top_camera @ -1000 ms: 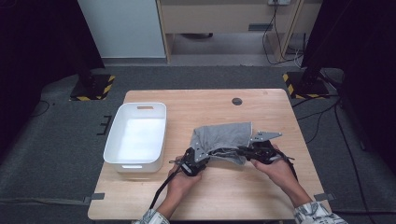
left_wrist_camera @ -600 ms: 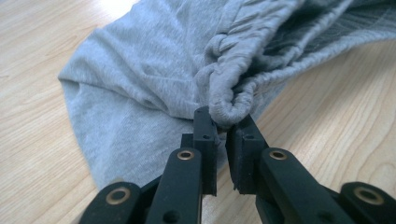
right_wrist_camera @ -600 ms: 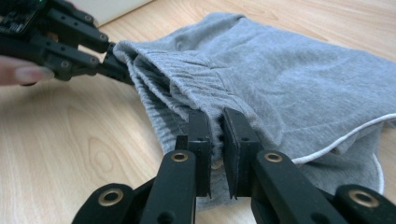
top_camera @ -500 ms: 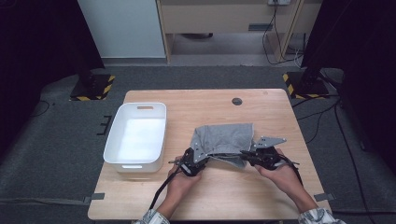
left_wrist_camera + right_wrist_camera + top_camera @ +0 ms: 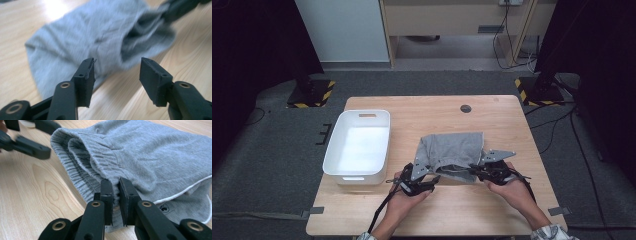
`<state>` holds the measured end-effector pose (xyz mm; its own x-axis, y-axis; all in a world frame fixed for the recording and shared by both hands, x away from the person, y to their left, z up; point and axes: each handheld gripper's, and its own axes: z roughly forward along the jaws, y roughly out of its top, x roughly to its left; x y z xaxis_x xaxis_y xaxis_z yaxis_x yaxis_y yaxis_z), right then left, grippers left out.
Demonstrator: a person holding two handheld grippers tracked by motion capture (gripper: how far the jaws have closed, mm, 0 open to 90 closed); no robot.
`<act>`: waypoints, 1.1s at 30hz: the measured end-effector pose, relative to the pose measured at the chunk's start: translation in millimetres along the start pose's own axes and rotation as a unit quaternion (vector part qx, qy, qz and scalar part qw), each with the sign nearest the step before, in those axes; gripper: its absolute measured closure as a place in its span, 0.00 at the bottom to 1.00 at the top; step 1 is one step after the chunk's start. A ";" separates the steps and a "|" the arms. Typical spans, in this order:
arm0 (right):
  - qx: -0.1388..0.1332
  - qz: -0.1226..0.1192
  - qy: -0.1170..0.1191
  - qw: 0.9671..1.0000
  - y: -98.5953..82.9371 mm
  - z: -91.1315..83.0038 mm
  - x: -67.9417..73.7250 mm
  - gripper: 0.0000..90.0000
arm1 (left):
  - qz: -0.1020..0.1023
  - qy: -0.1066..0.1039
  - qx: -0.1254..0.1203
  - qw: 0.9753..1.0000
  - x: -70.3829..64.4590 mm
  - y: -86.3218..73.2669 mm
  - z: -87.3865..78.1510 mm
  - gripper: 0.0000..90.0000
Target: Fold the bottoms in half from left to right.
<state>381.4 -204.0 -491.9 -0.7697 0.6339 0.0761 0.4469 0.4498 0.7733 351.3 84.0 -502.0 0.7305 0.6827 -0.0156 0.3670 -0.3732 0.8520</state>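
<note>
A crumpled grey fabric garment (image 5: 454,152) is spread on the light wooden table (image 5: 507,120), at 3 o'clock from the white plastic bin (image 5: 358,146). Its ribbed waistband is pinched by the right gripper (image 5: 115,185). The left gripper (image 5: 117,72) is held agape at its near edge.
</note>
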 end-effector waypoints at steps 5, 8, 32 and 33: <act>0.005 -0.005 0.003 1.000 -1.7 -0.2 1.8 0.89 | 0.003 -0.008 -0.010 1.000 -1.4 10.7 2.9 0.52; 0.010 -0.013 0.003 1.000 -2.8 -1.1 3.0 0.89 | 0.002 -0.010 -0.014 1.000 -0.8 11.3 2.1 0.56; 0.030 -0.033 0.004 0.999 -20.1 3.4 13.2 0.89 | 0.050 -0.008 0.055 0.997 -9.7 -9.8 21.3 0.89; 0.033 -0.033 0.005 0.999 -20.7 3.9 13.9 0.88 | 0.043 -0.011 0.054 0.998 -9.2 -10.5 20.9 0.88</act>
<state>363.3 -202.1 -509.3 -0.8027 0.5955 0.0318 0.4235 0.5319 0.7333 352.8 68.5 -521.8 0.7746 0.6310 0.0428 0.3604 -0.4961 0.7899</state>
